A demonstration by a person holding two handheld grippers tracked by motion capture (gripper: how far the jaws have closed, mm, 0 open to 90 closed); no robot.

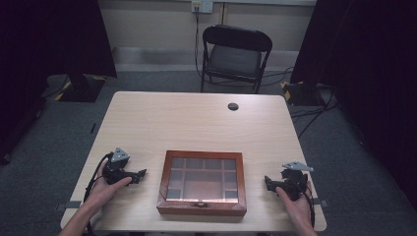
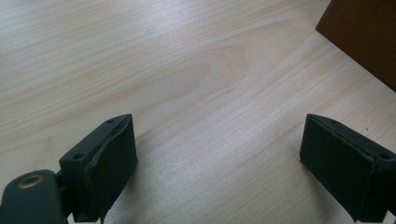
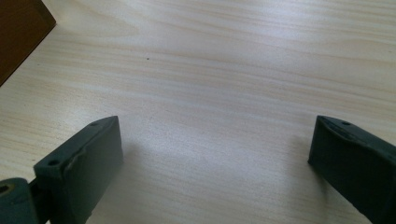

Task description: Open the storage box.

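**Both grippers flank the box, nothing held yet**

Near edge: two hands, two grippers, one each side of the box. Left gripper [image 1: 140, 174] rests on the light wood-grain table [image 1: 196, 118], jaws pointing right, toward the box. Left gripper view shows its jaws spread wide with bare tabletop between them, nothing gripped; a dark brown box corner [image 2: 364, 37] sits at the upper right of that view. Right gripper [image 1: 268, 182] mirrors it, jaws pointing left; the right gripper view shows them wide apart and empty too, box corner [image 3: 18, 32] at the upper left.

Between them: one brown wooden box with a glass-paned lid [image 1: 202, 181], lid down, small metal clasp [image 1: 200, 204] centred on the near wall. Compartment dividers show through the glass; contents too dim to tell.

Key relation: the box lies inboard of both grippers, apart from each, with a clear gap either side. Its slightly longer axis runs left-right, so each gripper faces a short side wall. Left gripper looks a bit nearer its wall than the right. The clasp lies about midway between them, so my guess is either hand could take it.

Farther: one dark round grommet [image 1: 233, 106] at the table's far side. Beyond the table, one black folding chair [image 1: 235, 56].
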